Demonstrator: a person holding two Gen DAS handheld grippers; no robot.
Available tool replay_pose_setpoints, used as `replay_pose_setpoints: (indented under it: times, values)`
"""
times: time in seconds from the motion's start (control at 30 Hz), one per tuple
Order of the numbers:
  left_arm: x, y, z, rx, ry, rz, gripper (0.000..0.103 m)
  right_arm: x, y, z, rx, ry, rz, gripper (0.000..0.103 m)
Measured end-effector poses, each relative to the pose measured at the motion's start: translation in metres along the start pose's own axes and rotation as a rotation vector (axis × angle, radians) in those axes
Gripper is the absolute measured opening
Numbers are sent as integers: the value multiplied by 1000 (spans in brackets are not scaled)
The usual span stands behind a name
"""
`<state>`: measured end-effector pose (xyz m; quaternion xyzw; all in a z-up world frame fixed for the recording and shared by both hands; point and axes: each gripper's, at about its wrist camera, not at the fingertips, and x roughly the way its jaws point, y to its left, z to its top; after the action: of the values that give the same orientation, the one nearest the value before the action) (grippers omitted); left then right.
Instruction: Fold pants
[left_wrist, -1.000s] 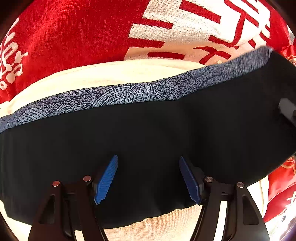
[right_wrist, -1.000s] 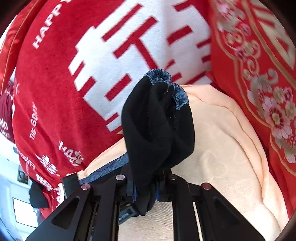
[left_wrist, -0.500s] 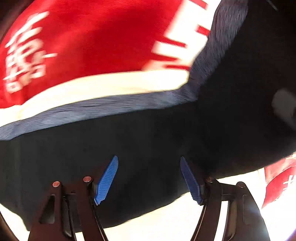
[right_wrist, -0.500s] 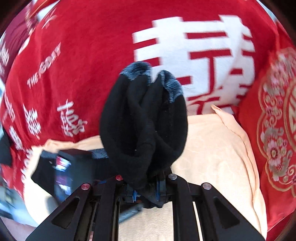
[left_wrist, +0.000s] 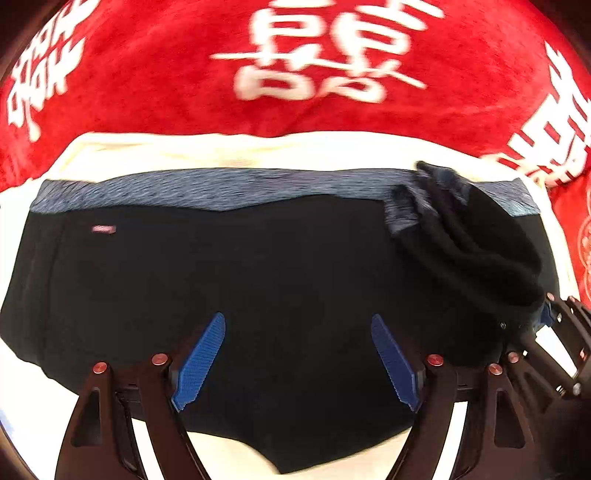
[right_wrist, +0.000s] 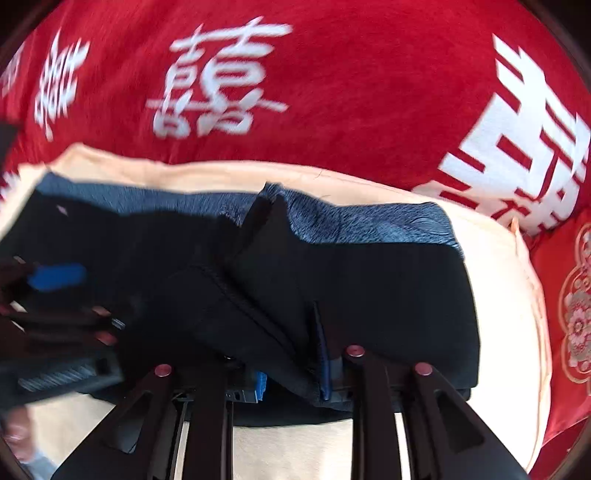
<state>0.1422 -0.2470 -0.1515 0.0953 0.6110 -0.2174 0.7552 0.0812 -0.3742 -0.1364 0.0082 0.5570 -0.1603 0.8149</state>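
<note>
The black pants (left_wrist: 258, 280) with a blue-grey patterned waistband (left_wrist: 207, 188) lie flat on a cream cloth (left_wrist: 258, 151). My left gripper (left_wrist: 297, 363) is open just above the pants, its blue pads (left_wrist: 199, 362) apart and empty. My right gripper (right_wrist: 291, 354) has its jaws partly apart with a bunched fold of the pants (right_wrist: 266, 295) lying between them. That fold also shows at the right of the left wrist view (left_wrist: 476, 251), with the right gripper (left_wrist: 546, 317) below it. The left gripper shows blurred at the left of the right wrist view (right_wrist: 55, 277).
A red blanket with white characters (left_wrist: 295, 74) (right_wrist: 332, 92) lies behind the cream cloth. A red embroidered cushion (right_wrist: 576, 314) sits at the right edge. The cream cloth's (right_wrist: 509, 295) edge runs close beside the pants on the right.
My right gripper has brought the bunched end of the pants down onto the rest of the garment and its jaws have opened. The left gripper stayed open and swung to face the pants squarely.
</note>
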Motion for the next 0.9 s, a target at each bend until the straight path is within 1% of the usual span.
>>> replay_pose_setpoints:
  times: [0.07, 0.1, 0.13, 0.17, 0.27, 0.33, 0.37, 0.43, 0.5, 0.53, 0.57, 0.63, 0.67, 0.77, 0.87, 0.9]
  values:
    - [0, 14, -1, -15, -1, 6, 82, 3, 10, -4, -14, 2, -39, 35]
    - [0, 19, 0, -19, -3, 8, 82, 3, 15, -6, -20, 5, -40, 43]
    - [-1, 24, 1, -21, -6, 11, 82, 1, 19, -8, -31, 7, -35, 47]
    - [-4, 25, 2, -20, -9, 15, 82, -3, 21, -9, -44, 6, -28, 48]
    - [-9, 33, 10, -11, -17, 10, 82, -22, 24, -12, -75, -10, 36, 54]
    - [-15, 26, 14, 8, -23, -9, 82, -38, 10, -17, -41, -13, 108, 55]
    - [-20, 14, 18, 27, -30, -31, 82, -42, 1, -18, -5, -8, 156, 55]
    - [-31, 5, 19, 58, -36, -80, 82, -50, -30, -25, 133, 12, 256, 55]
    - [-40, -8, 20, 89, -29, -163, 82, -52, -65, -33, 286, 36, 314, 55]
    - [-42, -15, 22, 98, -21, -201, 82, -51, -80, -36, 346, 47, 329, 55]
    - [-43, -26, 24, 110, -5, -255, 82, -49, -94, -39, 400, 57, 338, 55]
    - [-41, -38, 28, 120, 15, -319, 82, -44, -120, -46, 486, 72, 335, 55]
    - [-41, -48, 30, 129, 29, -362, 82, -42, -128, -47, 504, 76, 336, 55]
    - [-35, -65, 34, 139, 63, -434, 82, -40, -145, -51, 532, 76, 351, 55]
    - [-24, -69, 32, 114, 114, -453, 82, -40, -150, -57, 540, 74, 367, 54]
    - [-21, -69, 33, 101, 125, -463, 74, -41, -151, -59, 541, 74, 371, 54]
